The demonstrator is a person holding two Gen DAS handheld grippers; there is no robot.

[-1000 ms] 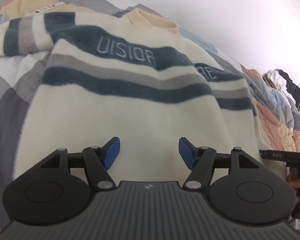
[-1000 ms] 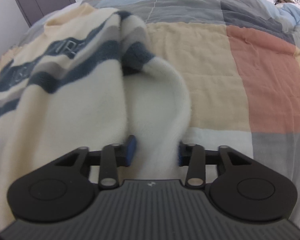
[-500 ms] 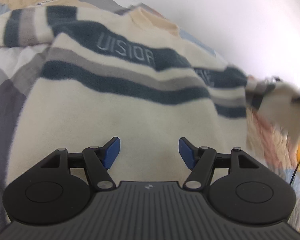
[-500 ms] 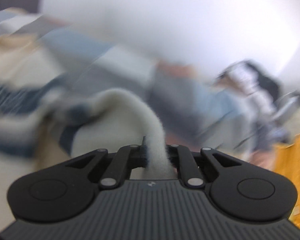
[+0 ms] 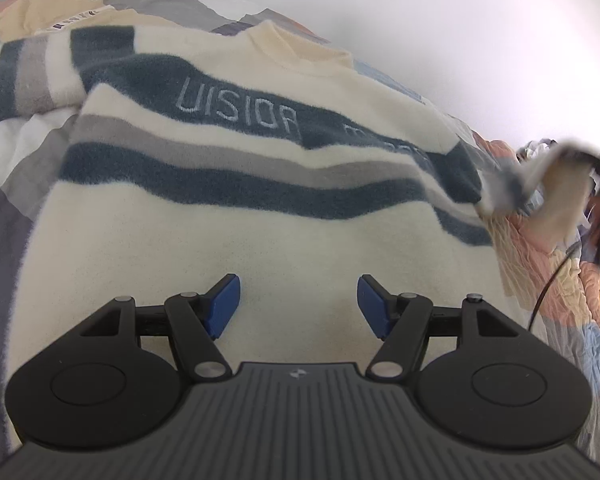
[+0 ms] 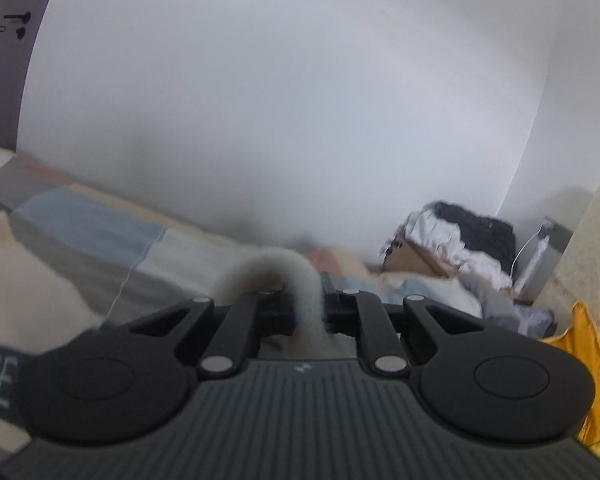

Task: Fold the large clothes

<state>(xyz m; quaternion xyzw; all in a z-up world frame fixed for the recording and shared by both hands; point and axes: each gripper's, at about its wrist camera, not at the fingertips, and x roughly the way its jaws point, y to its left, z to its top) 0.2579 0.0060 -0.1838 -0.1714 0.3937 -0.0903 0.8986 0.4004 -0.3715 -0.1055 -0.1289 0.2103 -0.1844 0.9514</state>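
A cream sweater (image 5: pixel 228 240) with dark blue and grey stripes and pale lettering lies flat, front up, on the bed. My left gripper (image 5: pixel 298 304) is open and empty, low over the sweater's lower body. My right gripper (image 6: pixel 308 312) is shut on the sweater's right sleeve (image 6: pixel 296 280) and holds it lifted off the bed. In the left wrist view that raised sleeve (image 5: pixel 540 184) stretches up to the right from the shoulder, blurred. The sweater's left sleeve (image 5: pixel 32 76) lies spread out to the far left.
A patchwork quilt (image 5: pixel 4 184) in grey, blue, peach and white covers the bed. A white wall (image 6: pixel 280 100) runs along the far side. A cardboard box (image 6: pixel 416 260) heaped with clothes stands beyond the bed's end, and yellow fabric (image 6: pixel 592 364) is at the right.
My right gripper shut on the right sleeve, then lifted it up and out to the right, tilting upward toward the wall. My left gripper stayed open over the sweater, barely moving.
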